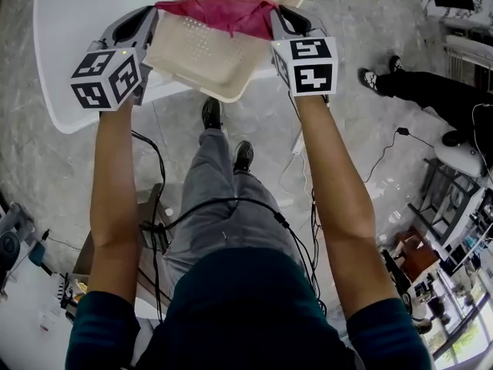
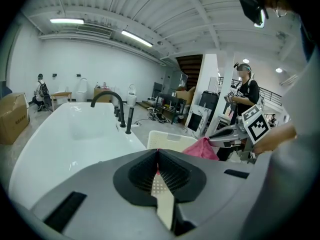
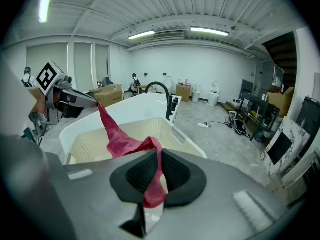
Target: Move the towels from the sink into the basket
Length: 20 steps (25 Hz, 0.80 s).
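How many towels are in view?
1. The red towel hangs stretched between the left hand-held gripper and the right hand-held gripper, above the basket. Others may lie hidden in the sink.

A red towel (image 3: 121, 144) in the grip of the right gripper (image 3: 159, 156), across the cream basket (image 3: 87, 149) to the left gripper (image 3: 92, 103).

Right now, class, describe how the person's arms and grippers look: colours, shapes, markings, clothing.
The left gripper and right gripper have grey tapering bodies and black ribbed pads. Each carries a white cube with black square markers. The arms are bare below dark teal sleeves.
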Available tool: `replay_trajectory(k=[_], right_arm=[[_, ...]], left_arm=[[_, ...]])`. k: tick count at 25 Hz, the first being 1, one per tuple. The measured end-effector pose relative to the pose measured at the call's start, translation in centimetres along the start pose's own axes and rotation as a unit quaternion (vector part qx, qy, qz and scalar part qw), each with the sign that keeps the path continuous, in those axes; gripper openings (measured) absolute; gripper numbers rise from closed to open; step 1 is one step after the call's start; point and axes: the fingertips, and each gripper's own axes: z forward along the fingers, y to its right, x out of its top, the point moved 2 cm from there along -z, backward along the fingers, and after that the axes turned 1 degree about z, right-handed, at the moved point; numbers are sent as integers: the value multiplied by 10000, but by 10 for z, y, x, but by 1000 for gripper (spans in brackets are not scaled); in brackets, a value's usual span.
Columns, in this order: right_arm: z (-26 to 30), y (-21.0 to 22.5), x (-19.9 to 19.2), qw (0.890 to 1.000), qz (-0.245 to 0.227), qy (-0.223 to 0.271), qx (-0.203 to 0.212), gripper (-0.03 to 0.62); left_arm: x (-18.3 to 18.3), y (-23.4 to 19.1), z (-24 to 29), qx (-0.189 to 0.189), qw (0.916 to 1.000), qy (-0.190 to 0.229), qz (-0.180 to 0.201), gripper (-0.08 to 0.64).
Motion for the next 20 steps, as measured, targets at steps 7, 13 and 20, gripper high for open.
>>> replay_trajectory(k=[7,13,20], right_arm=[[12,2,-18,9993,20,-361,96,41],[11,-5,-22,9969,7,-739,285,80],[-22,-6,13,9990,-51,-379,220,87]], left_arm=[[-12,5,16,-188,9989,-365,209,11],[-9,13,14,-347,9964,-640,441,11],[21,19,-14,-250,9967,-455,622,11]])
